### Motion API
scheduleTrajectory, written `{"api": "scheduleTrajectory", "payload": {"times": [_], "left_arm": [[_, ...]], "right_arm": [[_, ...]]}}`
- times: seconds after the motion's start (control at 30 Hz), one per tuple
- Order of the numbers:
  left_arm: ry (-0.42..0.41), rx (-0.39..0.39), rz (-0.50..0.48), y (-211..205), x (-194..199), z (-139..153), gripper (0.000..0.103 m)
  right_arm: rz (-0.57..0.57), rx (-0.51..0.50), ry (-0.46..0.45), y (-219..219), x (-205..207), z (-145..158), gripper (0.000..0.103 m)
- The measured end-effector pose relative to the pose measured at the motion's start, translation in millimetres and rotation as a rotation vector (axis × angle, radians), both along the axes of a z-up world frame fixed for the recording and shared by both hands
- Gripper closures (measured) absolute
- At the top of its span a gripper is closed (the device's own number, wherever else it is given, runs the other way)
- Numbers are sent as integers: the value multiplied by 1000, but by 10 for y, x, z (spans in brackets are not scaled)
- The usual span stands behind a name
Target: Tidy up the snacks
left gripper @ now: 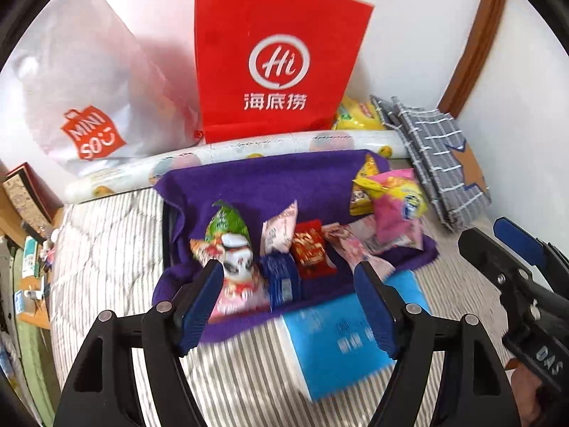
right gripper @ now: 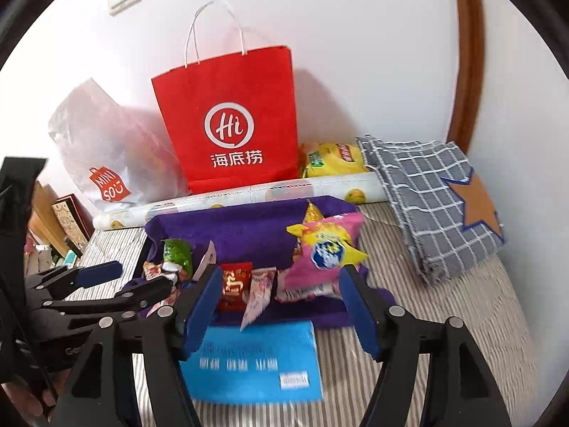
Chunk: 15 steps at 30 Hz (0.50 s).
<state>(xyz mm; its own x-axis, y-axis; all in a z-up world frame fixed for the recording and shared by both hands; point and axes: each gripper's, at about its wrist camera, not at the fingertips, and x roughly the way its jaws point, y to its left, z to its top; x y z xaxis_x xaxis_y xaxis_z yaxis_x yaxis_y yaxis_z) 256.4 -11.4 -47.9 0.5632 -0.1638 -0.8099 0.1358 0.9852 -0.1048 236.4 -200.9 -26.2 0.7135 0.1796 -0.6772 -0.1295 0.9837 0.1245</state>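
I read the left gripper (left gripper: 288, 281) as spread wide and holding nothing, with the panda-print packet (left gripper: 236, 270) and blue packet (left gripper: 281, 279) just ahead between its fingers. The right gripper (right gripper: 279, 293) is also wide and unloaded; the red packet (right gripper: 234, 286) and pink bag (right gripper: 325, 256) lie ahead. All snacks sit on the purple cloth (right gripper: 249, 231), blue box (right gripper: 256, 359) below, red paper bag (right gripper: 231, 124) beyond.

Purple cloth (left gripper: 277, 181); red bag (right gripper: 231, 121) (white logo); grey-striped bedcover (left gripper: 106, 235).
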Motion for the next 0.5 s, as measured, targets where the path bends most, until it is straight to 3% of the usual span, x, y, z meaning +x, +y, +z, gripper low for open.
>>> {"api": "scheduleTrajectory", "payload": {"times": [0.2, 0.5], "left_arm": [[-78, 3, 19, -48, -635, 286, 18], [-158, 6, 56, -151, -1358, 431, 5]], "right_arm": [[-26, 20, -40, -193, -482, 205, 26], [-74, 67, -52, -501, -1131, 276, 26]]}}
